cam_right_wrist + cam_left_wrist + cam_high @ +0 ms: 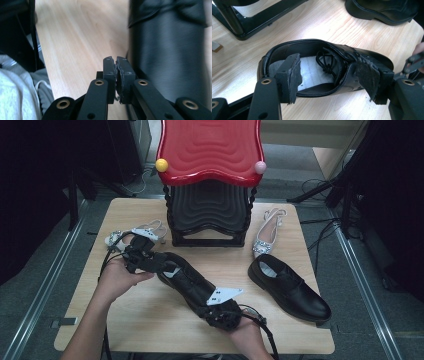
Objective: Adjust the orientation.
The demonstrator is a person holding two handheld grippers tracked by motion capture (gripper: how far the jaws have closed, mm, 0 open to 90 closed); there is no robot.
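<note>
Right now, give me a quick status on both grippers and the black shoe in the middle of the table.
Left gripper open, straddling the black shoe's side wall. Right gripper shut, empty, beside the shoe's toe. Second black shoe well clear.

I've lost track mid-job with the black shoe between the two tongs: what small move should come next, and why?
Probably close the left tongs on the black shoe's side wall. Their jaws stand open astride it, one pad inside the opening, the other outside. The right tongs are shut, apparently on nothing, beside the toe, so nothing grips the shoe yet.

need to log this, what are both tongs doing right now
left tongs: open, straddling the shoe's side wall, one pad inside, not pressing
right tongs: closed, holding nothing, beside the shoe
</note>
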